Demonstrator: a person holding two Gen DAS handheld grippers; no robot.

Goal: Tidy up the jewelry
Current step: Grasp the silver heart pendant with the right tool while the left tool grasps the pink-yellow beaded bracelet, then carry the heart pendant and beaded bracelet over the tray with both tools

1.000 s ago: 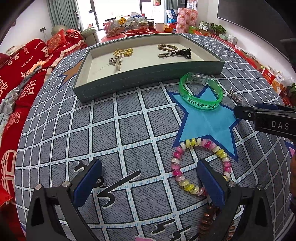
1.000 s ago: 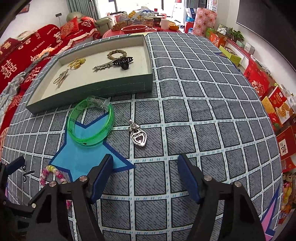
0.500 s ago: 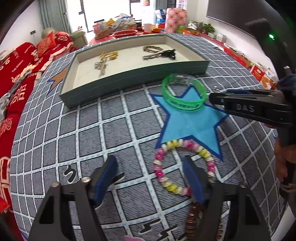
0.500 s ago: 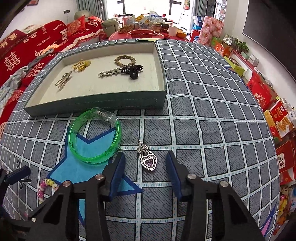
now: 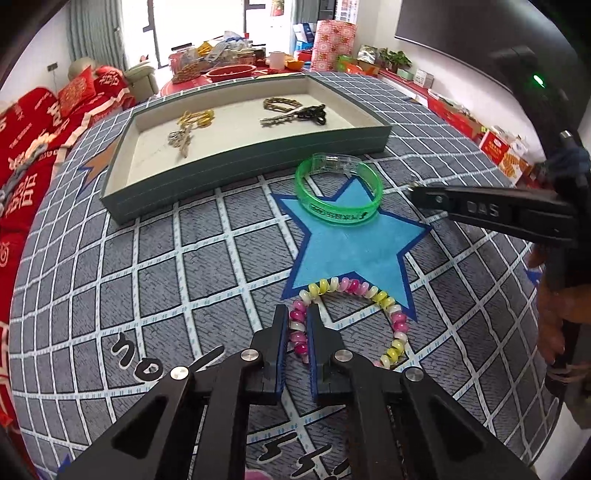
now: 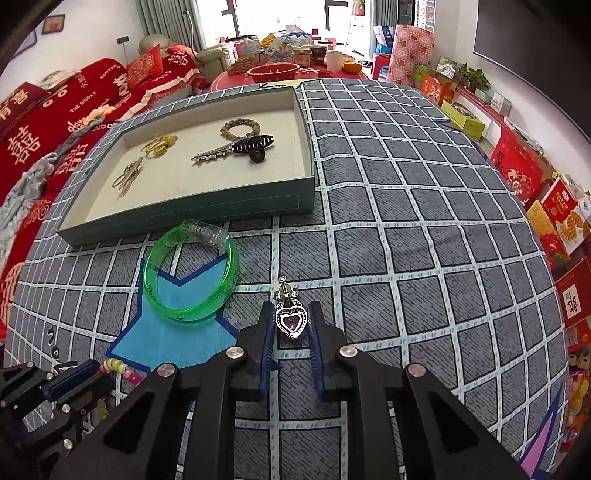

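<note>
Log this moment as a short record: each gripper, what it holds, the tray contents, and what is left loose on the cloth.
left gripper: jaws just closed, shut on the beaded bracelet
right gripper: jaws just closed, shut on the heart pendant
tray: holds a gold clip, a silver clip, a bead ring, a black hair clip
loose on cloth: green bangle, lying over the blue star, near the tray
lift: neither piece raised yet

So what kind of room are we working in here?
Most likely a home living room. A sofa with red covers runs along one side, a low table crowded with snacks and cups stands near the bright glass doors, and stacked gift boxes line the wall.
</note>
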